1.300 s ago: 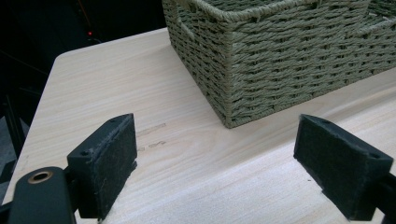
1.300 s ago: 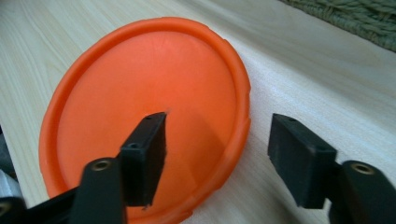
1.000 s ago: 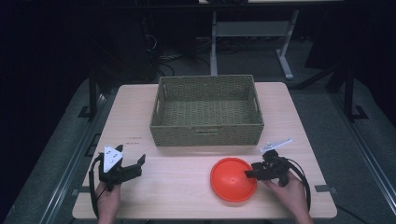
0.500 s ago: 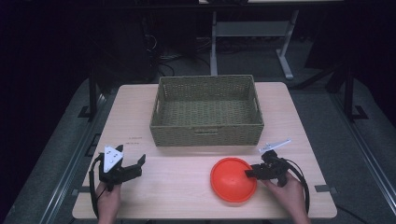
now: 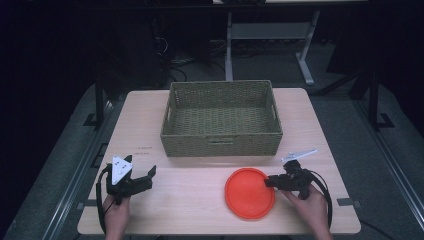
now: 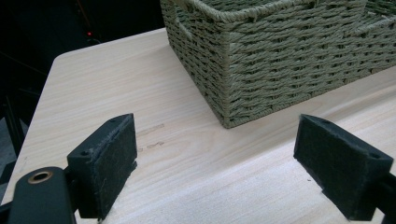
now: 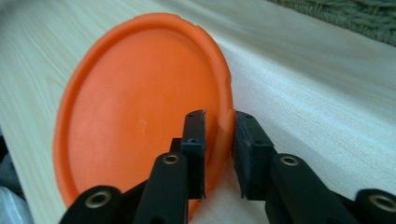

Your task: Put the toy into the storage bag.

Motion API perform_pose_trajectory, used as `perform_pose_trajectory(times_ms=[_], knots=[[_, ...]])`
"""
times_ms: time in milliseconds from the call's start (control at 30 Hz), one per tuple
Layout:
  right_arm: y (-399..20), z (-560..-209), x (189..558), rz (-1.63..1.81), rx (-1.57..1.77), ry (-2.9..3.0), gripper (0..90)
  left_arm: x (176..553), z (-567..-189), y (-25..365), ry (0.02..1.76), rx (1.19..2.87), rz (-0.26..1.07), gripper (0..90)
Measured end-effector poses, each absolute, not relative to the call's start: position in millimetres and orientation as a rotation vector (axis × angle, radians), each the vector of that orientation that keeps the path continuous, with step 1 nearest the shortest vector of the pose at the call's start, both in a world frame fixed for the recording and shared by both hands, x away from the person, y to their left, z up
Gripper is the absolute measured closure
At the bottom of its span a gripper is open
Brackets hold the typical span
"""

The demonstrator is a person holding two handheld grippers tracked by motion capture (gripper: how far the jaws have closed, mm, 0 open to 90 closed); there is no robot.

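An orange plate [image 5: 249, 194] lies flat on the table's near right part. My right gripper [image 5: 270, 182] is at its right edge. In the right gripper view the plate's [image 7: 140, 116] raised rim sits between the two pads of my right gripper [image 7: 219, 135]. The jaws have just been closing and now press on that rim from inside and outside. My left gripper [image 5: 147, 177] rests low at the near left, jaws wide apart. In the left gripper view, only bare table shows between the jaws of that gripper [image 6: 215, 154].
A woven green basket [image 5: 220, 140] stands at the middle back of the wooden table [image 5: 190, 200], its corner [image 6: 280, 60] close ahead of my left gripper. Dark floor and table legs lie beyond the far edge.
The right gripper's jaws have closed in on the plate's right rim. Both hands have kept their places, and the plate has not shifted.
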State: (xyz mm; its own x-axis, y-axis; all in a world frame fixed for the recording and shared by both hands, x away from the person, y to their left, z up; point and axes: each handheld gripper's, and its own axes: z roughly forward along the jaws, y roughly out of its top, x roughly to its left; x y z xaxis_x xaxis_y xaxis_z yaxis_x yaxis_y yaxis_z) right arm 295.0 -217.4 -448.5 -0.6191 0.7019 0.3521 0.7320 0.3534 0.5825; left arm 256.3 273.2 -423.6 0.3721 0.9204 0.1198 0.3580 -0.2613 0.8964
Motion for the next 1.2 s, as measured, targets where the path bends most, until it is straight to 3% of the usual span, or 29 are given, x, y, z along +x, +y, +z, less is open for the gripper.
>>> perform_pose_trajectory(times_ms=[233, 1200], knots=[[-215, -435, 290, -1.194, -1.342, -2.539, 81.2, 257, -424, 274, 1.123, 1.801, 0.854, 12.8], [-198, -366, 293, -1.152, -1.265, -2.712, 82.1, 255, -423, 274, 1.115, 1.793, 0.866, 12.8]])
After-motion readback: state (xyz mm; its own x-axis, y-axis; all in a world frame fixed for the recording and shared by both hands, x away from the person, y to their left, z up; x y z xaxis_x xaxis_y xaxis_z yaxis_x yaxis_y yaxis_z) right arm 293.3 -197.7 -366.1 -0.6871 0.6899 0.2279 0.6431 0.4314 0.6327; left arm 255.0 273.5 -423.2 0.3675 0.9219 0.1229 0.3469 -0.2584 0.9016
